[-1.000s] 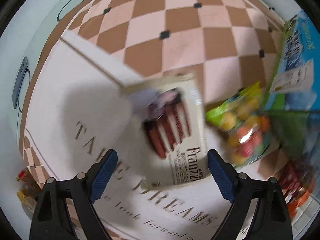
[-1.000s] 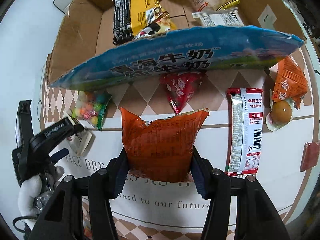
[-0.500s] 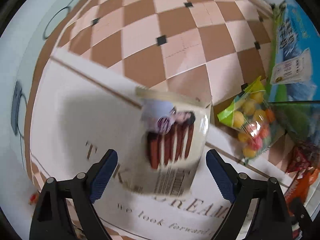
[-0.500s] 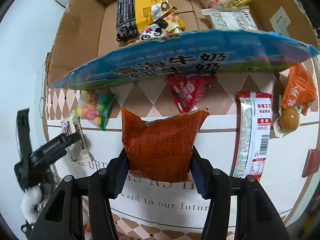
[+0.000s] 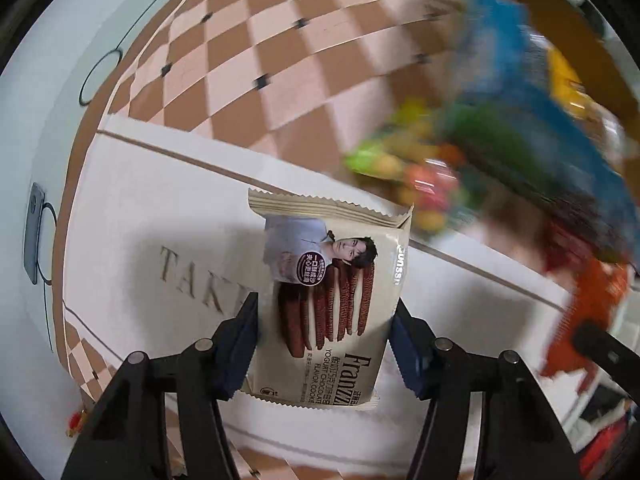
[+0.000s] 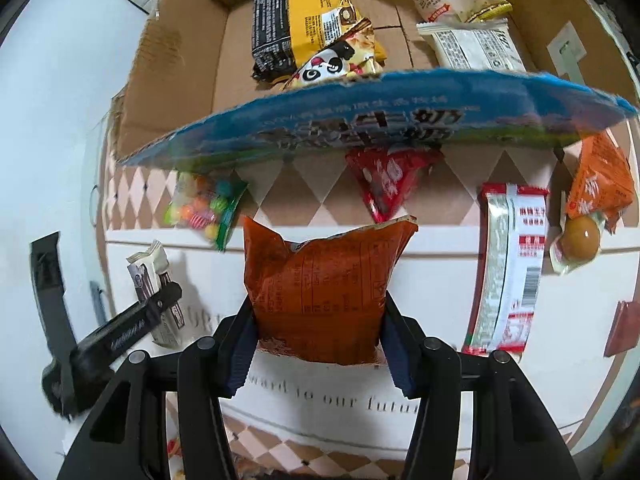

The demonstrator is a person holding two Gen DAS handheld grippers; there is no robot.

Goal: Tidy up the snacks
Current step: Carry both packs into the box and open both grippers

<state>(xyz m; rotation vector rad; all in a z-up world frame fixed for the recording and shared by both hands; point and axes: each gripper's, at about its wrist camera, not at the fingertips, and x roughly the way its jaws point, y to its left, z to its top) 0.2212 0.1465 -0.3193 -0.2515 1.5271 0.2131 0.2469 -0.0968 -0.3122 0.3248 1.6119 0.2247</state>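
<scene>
Cream Franzzi cookie packet (image 5: 328, 304) clamped between the blue pads of the left gripper (image 5: 324, 344), jaws pressed on both long edges, crimped end pointing to 12 o'clock, apparently just above the white table mat (image 5: 160, 216); orange-red snack bag (image 6: 320, 288) pinched likewise in the right gripper (image 6: 316, 344), upright, sealed top toward 12 o'clock. From the right wrist, at 12 o'clock beyond the bag, open cardboard box (image 6: 176, 80) with blue printed flap (image 6: 380, 128) hanging toward the viewer; inside already, yellow-black packet (image 6: 304, 12), panda packet (image 6: 332, 64), two pale wrappers further right. Loose on the mat: candy bag (image 6: 204, 208) at 10 o'clock, red triangular packet (image 6: 388, 184) at 1 o'clock, long red-white stick pack (image 6: 512, 268) at 3 o'clock, wrapped egg (image 6: 580, 236) beyond. Step in hand, by judgement: pickup finished on both sides, carry to the box pending. Next move likely calls for lifting each packet over the drooping flap and releasing inside without snagging its edge; remaining loose snacks left for afterwards.
</scene>
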